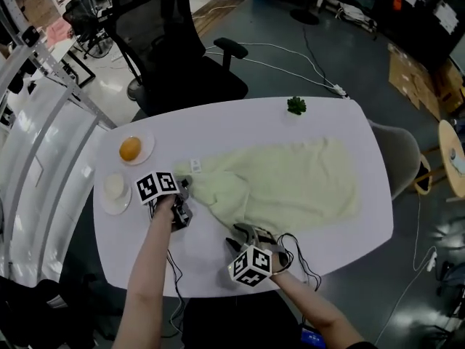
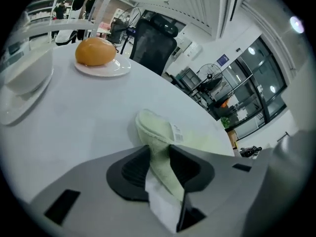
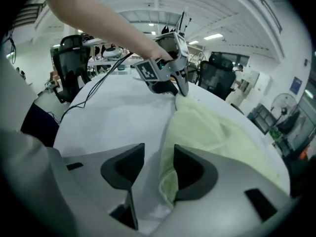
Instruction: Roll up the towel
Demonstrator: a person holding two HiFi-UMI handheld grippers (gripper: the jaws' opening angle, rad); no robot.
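Over table (image 1: 240, 122), pinching towel (image 1: 290, 184) corner in left claw (image 2: 159, 154), straddling hem with right claw (image 3: 159, 164) parted, to start rolling.

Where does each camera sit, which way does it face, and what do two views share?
Head view: on the head, steeply down at table, towel; left gripper, right gripper, forearms show.
Left gripper view: on that gripper, along its jaws, shut on the towel, toward a bun.
Right gripper view: on that gripper, along its open jaws, over the towel.
Shared: head and right gripper views both show the left gripper.
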